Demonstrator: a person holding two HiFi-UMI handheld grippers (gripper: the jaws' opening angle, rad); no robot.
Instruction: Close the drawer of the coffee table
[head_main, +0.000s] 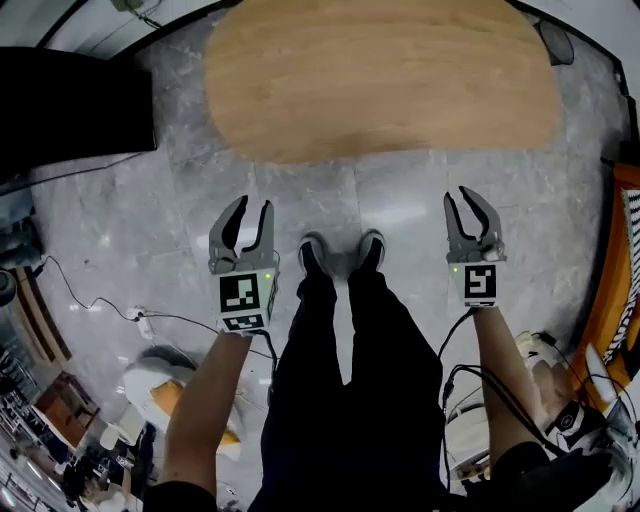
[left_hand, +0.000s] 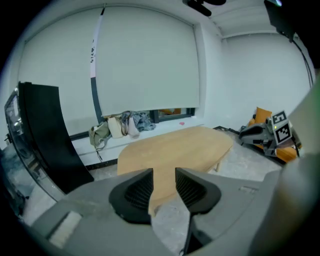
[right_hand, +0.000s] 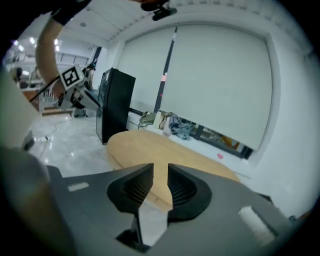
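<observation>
Right now I hold both claws released and empty, left gripper (head_main: 253, 208) and right gripper (head_main: 470, 205) side by side, probably because a drawer wants only a push. Ahead of both lies the oval coffee table (head_main: 380, 75), its long axis crosswise to them (its drawer shows in no view).

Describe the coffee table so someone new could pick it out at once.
Start at the big pale blind, pulled right down. On the grey floor in front of it stands the coffee table, low and long. Its light wooden top with rounded ends sets it apart from the tall black unit beside it.
</observation>
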